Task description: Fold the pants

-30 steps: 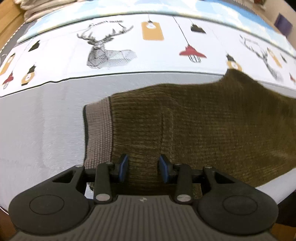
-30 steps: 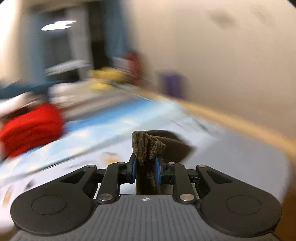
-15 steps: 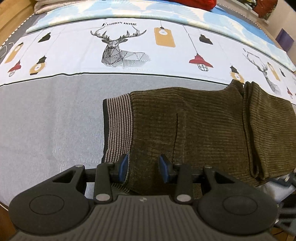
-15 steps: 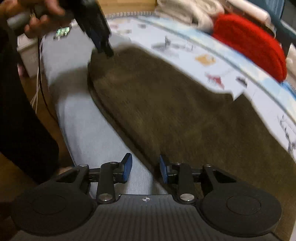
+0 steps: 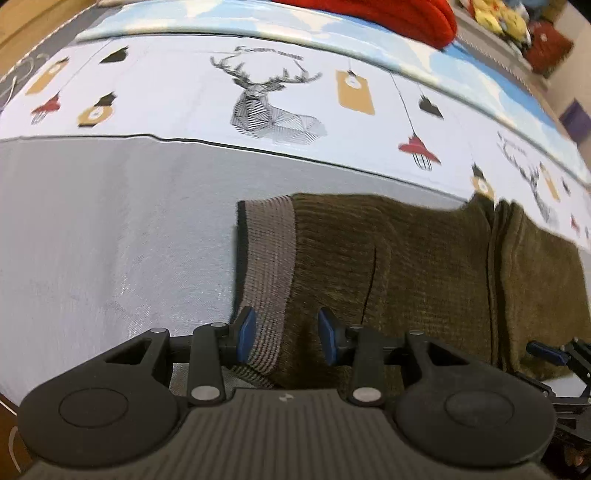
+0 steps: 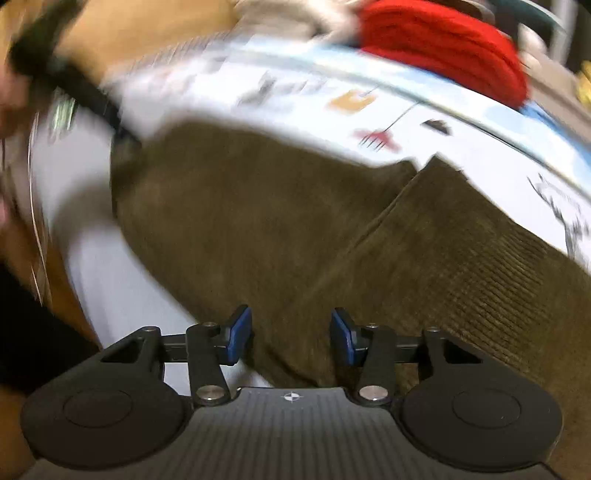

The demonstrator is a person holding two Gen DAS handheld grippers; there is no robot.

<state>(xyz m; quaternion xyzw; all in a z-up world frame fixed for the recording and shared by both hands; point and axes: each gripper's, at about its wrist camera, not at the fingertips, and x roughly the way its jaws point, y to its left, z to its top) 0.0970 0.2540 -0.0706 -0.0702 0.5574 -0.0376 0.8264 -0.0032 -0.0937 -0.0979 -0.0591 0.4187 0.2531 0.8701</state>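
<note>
We are over a bed (image 5: 92, 236), its near part covered in plain grey cloth, with a white printed sheet (image 5: 207, 92) of stags and hanging lamps beyond it and a pale blue band along the far edge. The olive corduroy pants (image 5: 424, 266) lie flat on the grey part by the near edge, their striped grey waistband (image 5: 269, 258) turned toward the bed's left end, and the legs are doubled back over the seat so that a fold edge (image 5: 493, 277) runs across the cloth. Our left gripper (image 5: 283, 334) hangs over the near corner of the waistband, its blue fingers (image 5: 245, 334) spread with cloth between them; we cannot tell whether they press on it. Our right gripper (image 6: 291, 338) sits over the near edge of the folded legs, and its fingers (image 6: 238, 332) have just been opening: they stand apart, cloth below them and nothing pinched. Farther out, a red knit bundle (image 5: 376, 13) rests at the bed's far edge. The right view is blurred toward its left side.
</note>
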